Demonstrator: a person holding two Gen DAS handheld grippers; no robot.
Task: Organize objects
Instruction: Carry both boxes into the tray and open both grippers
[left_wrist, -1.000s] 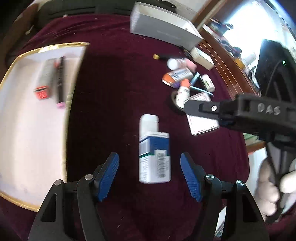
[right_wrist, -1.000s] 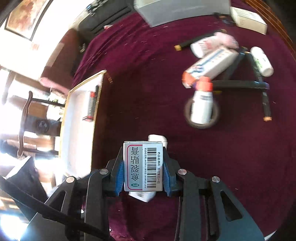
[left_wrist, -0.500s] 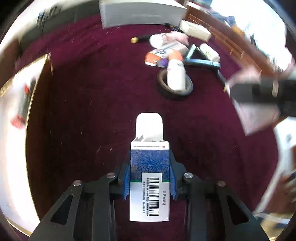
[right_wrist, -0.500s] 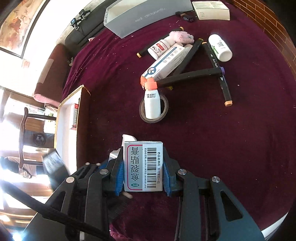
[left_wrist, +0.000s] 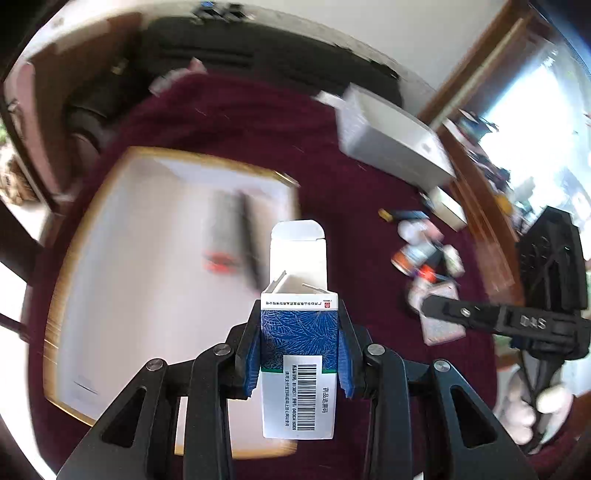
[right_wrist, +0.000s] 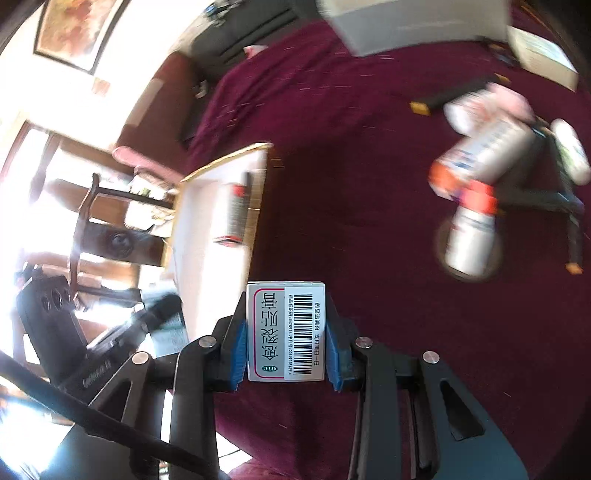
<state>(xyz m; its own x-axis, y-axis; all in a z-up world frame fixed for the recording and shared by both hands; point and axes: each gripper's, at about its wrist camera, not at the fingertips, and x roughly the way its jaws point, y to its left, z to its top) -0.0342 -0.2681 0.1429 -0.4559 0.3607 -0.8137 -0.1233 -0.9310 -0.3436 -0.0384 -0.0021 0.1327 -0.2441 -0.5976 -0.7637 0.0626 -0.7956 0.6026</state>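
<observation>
Your left gripper (left_wrist: 299, 354) is closed on a blue-and-white medicine carton (left_wrist: 298, 354), its blue pads pressed to both long sides; the carton's long axis runs straight out along the fingers, and its top flap stands open at the far end. The gold-rimmed white tray (left_wrist: 92, 229) lies directly ahead of and below that carton, slightly to its left, with 2 blurred items already inside, so I judge the left hand nearer to a drop there.

Your right gripper (right_wrist: 286, 332) is likewise clamped on a white carton with a red border (right_wrist: 273, 332), held over the maroon tabletop (right_wrist: 351, 166). The tray (right_wrist: 221, 158) sits ahead and to its left. The remaining clutter, an orange-capped bottle (right_wrist: 469, 236) among other blurred items, lies well off to the right.

Readable print: a barcode and Chinese text on each carton, and an "OTC" oval on the right one. The right gripper's body reads roughly "DAS" in the left view.
</observation>
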